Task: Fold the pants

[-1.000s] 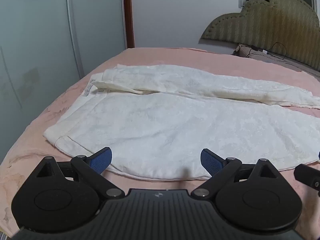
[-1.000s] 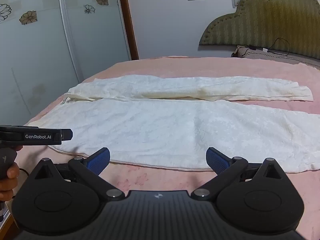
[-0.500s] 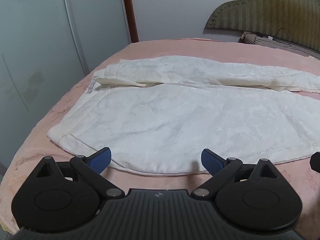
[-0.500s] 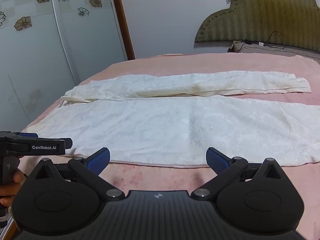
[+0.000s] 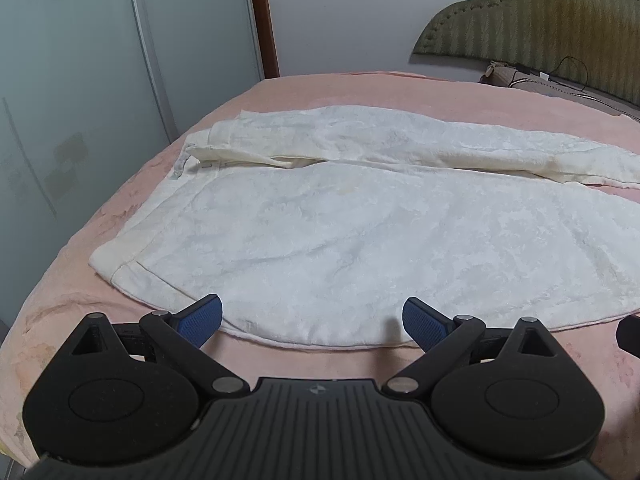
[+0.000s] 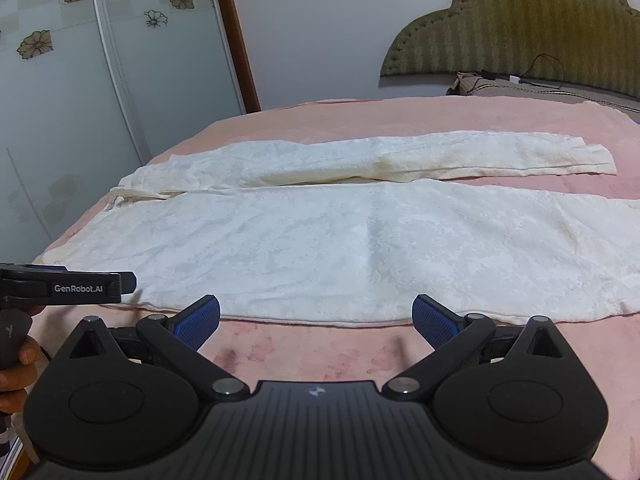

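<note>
White pants (image 5: 340, 232) lie spread flat on the pink bed (image 5: 360, 88), waistband at the left, both legs running to the right side by side. They also show in the right wrist view (image 6: 360, 240). My left gripper (image 5: 312, 320) is open and empty, just above the near edge of the near leg by the waistband. My right gripper (image 6: 316, 316) is open and empty at the near edge of the same leg, further right. The left gripper's body (image 6: 64, 288) shows at the left of the right wrist view.
A padded olive headboard (image 6: 520, 28) stands at the far right, with a pillow and a black cable (image 6: 540, 76) in front of it. Frosted wardrobe doors with flower prints (image 6: 100, 80) line the left. The bed's left edge drops off near the waistband.
Both grippers have moved slightly forward and tilted toward the pants' near edge. Both stay open. The pants have not moved.
</note>
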